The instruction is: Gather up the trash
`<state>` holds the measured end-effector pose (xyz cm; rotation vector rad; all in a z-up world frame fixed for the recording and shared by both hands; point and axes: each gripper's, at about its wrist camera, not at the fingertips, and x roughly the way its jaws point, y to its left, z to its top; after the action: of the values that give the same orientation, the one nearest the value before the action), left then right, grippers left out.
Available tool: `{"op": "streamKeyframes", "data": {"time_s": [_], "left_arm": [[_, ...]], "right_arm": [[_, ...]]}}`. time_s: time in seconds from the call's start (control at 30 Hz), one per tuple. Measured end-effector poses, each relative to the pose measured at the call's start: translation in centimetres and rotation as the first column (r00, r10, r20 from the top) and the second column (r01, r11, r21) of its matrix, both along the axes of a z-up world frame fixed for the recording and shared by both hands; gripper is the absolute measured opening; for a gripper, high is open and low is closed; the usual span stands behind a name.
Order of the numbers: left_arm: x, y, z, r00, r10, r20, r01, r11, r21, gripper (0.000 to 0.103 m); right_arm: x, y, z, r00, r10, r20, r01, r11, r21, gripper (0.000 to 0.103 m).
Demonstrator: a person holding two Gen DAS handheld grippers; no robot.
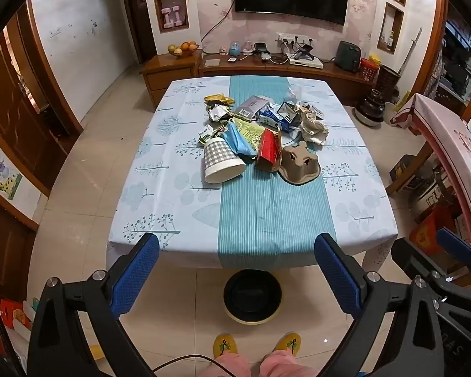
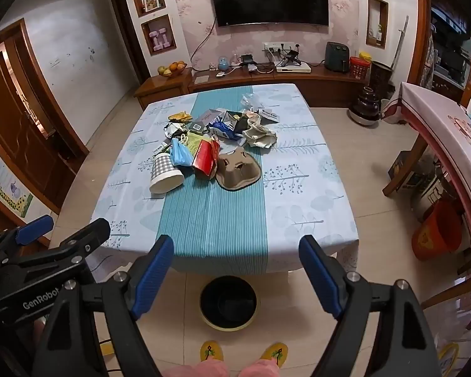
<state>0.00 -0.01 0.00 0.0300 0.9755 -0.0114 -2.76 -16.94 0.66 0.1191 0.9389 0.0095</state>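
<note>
Both units are held back from the near edge of the tabletop. The left gripper and the right gripper both stand with jaws spread wide and nothing between them. The trash pile lies around the centre of the tabletop, extending toward the far edge; nothing from it has been collected. The bin stands on the floor just below the near edge. Hazards: the checked paper cup lies on its side at the pile's near-left and is likely to roll if nudged. The red carton leans against neighbouring items, so pulling one piece may drag others toward an edge. The pale crumpled wrapper appears thin, though detail is poor, and may slip. A release short of the bin drops trash on the floor.
</note>
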Motion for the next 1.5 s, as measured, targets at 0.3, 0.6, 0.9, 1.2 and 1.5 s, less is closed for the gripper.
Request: {"op": "streamKeyframes", "data": {"time_s": [0.3,0.6,0.9,1.2,1.5], "left_arm": [[0.0,0.0,0.0,1.000,0.007,-0.013,-0.007,1.000,0.001,0.098],[-0.1,0.2,0.3,1.000,0.001,-0.018,-0.001,1.000,-0.010,0.098],[-0.5,0.2,0.0,1.000,-0.003,-0.011,0.003,1.000,-0.016,0.098],[-0.5,0.2,0.1,1.000,-0.002,-0.012,0.002,1.000,-0.015,0.098],[-0.9,-0.5,-0.1,1.000,-0.002,-0.017,0.002,1.000,-0.014,0.098]], "right_arm": [[-0.1,0.0,-0.1,1.000,0.006,-0.004,-0.006,1.000,0.006,0.083],[0.0,0.2,-0.3,1.000,0.005,-0.008,-0.005,1.000,0.004,0.083],[-0.2,0.0,-0.5,1.000,0.003,-0.011,-0.003,1.000,0.010,0.083],[-0.3,-0.2,-0.5,1.000,0.005,-0.010,-0.005,1.000,0.013,0.083],[-0.3,-0.4,-0.6,1.000,0.005,-0.013,-0.005,1.000,0.019,0.083]]}}
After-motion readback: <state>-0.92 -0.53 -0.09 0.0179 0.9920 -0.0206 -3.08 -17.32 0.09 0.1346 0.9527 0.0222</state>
